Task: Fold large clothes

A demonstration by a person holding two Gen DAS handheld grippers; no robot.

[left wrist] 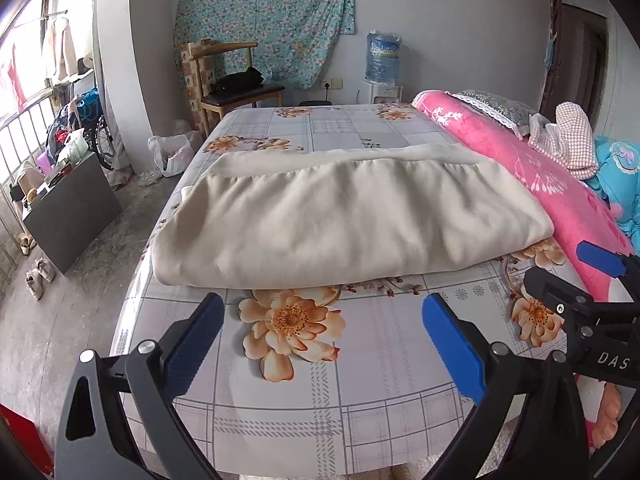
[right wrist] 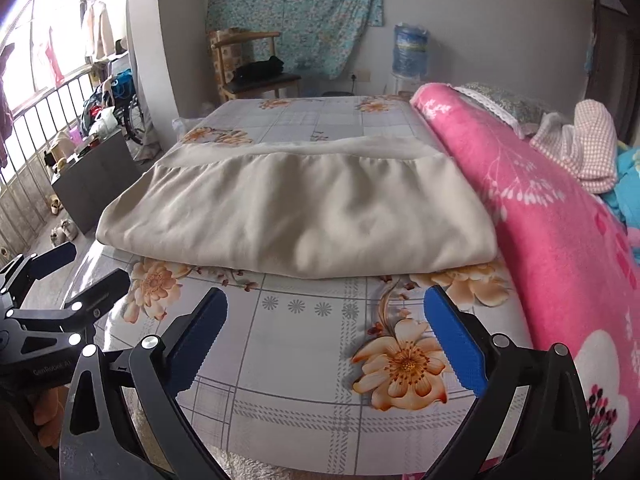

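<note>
The cream-beige soft fabric garment (left wrist: 344, 216) lies folded into a broad flat rectangle across the middle of the bed, on the grey-checked bedsheet with orange flowers (left wrist: 384, 376). Its near folded edge is rounded and runs roughly parallel to the bed's near edge; a gathered seam band crosses the far side. We read that as a fold just laid down square so the next fold can go crosswise (a judgement, not something seen). Its right end sits just beside the rolled pink floral fleece blanket (right wrist: 552, 216); whether they touch we cannot tell.

Our left gripper (left wrist: 324, 344) hangs over bare sheet near the garment's front edge, blue pads spread wide, nothing between them, touching nothing. Our right gripper (right wrist: 326, 340) is likewise spread wide, empty, clear of the cloth, over the flower print.

Both are angled down at the bed, side by side, each visible at the edge of the other's view. No grip on anything at present; the garment rests on its own.
</note>
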